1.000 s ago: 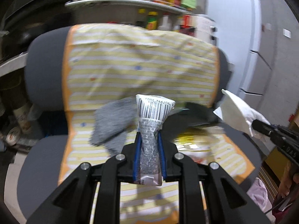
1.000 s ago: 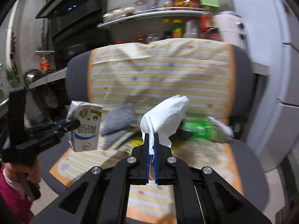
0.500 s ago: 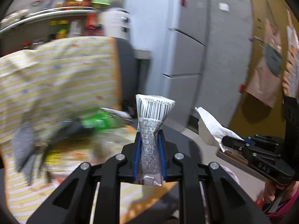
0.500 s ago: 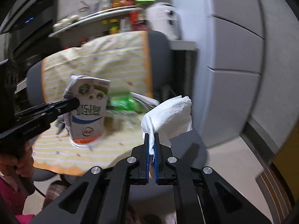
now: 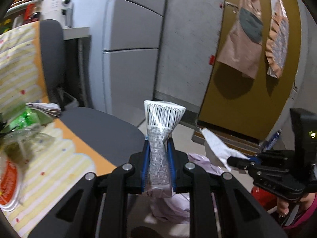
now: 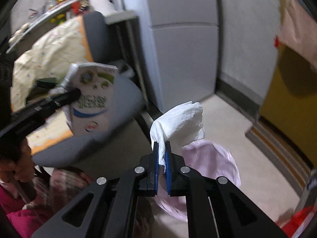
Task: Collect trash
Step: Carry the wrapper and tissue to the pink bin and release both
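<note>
Left gripper (image 5: 158, 158) clamps the milk carton (image 5: 160, 138). Right gripper (image 6: 162, 154), jaws just opening, still pinches the white tissue (image 6: 180, 121) above the pink bag (image 6: 210, 170).

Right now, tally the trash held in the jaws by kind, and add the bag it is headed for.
Milk cartons: 1, the crushed carton in the left gripper
Paper tissues: 1, the white tissue in the right gripper
Trash bags: 1, the pale pink bag on the floor
Total: 3
</note>
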{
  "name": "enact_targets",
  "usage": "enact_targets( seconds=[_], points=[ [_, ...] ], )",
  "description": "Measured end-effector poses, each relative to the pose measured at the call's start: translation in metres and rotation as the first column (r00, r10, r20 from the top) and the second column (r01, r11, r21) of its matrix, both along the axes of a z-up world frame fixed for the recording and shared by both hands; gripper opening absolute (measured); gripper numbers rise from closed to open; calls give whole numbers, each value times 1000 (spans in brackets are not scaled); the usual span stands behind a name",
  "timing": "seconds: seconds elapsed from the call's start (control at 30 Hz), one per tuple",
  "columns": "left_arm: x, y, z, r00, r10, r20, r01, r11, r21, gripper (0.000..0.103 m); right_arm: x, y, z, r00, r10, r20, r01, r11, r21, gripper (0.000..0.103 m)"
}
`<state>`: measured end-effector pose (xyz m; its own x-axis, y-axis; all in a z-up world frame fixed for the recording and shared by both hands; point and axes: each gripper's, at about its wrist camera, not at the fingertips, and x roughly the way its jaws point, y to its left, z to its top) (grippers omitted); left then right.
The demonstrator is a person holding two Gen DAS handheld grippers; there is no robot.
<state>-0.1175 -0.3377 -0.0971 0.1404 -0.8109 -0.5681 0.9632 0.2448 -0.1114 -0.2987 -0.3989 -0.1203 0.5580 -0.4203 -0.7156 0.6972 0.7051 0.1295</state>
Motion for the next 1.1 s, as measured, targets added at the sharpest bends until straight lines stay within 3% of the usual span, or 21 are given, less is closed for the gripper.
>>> enact_targets(
  seconds=[0.07,0.13,0.17,0.27,0.33,0.6,0.87,0.9,0.97,1.1],
  points=[
    [-4,-7,-5,1000,-10,-3,10,1000,14,16,-9,-11,-17,999,-32,-11,32,998,50,9],
    [-7,-14,-11,1000,-21,-10,21,999,29,16,-13,-21,-33,997,-63,-32,66,992,107,15],
    [-7,-16,-12,1000,-24,-10,24,999,35,16,-15,-25,-39,996,-78,-35,82,989,127,24],
    [-12,-24,-19,999,-38,-7,39,998,58,16,-22,-33,-54,993,-107,-44,113,983,146,37],
    [-15,-30,-24,999,-49,-14,50,996,68,16,-23,-35,-58,992,-114,-49,120,982,143,37],
    [-42,-62,-55,989,-143,-33,146,981,130,16,-41,-38,-41,990,-144,-10,144,987,76,44],
    [-63,-96,-77,968,-240,-78,250,951,183,17,-64,-42,3,976,-207,67,209,977,-34,48],
    [-65,-101,-78,966,-246,-81,257,946,197,20,-67,-43,6,975,-212,74,215,976,-37,49],
    [-66,-105,-82,969,-237,-69,246,944,219,44,-69,-46,8,973,-215,81,219,975,-39,50],
    [-54,-97,-80,977,-202,-63,211,953,218,45,-65,-46,7,974,-209,86,212,977,-30,50]
  ],
)
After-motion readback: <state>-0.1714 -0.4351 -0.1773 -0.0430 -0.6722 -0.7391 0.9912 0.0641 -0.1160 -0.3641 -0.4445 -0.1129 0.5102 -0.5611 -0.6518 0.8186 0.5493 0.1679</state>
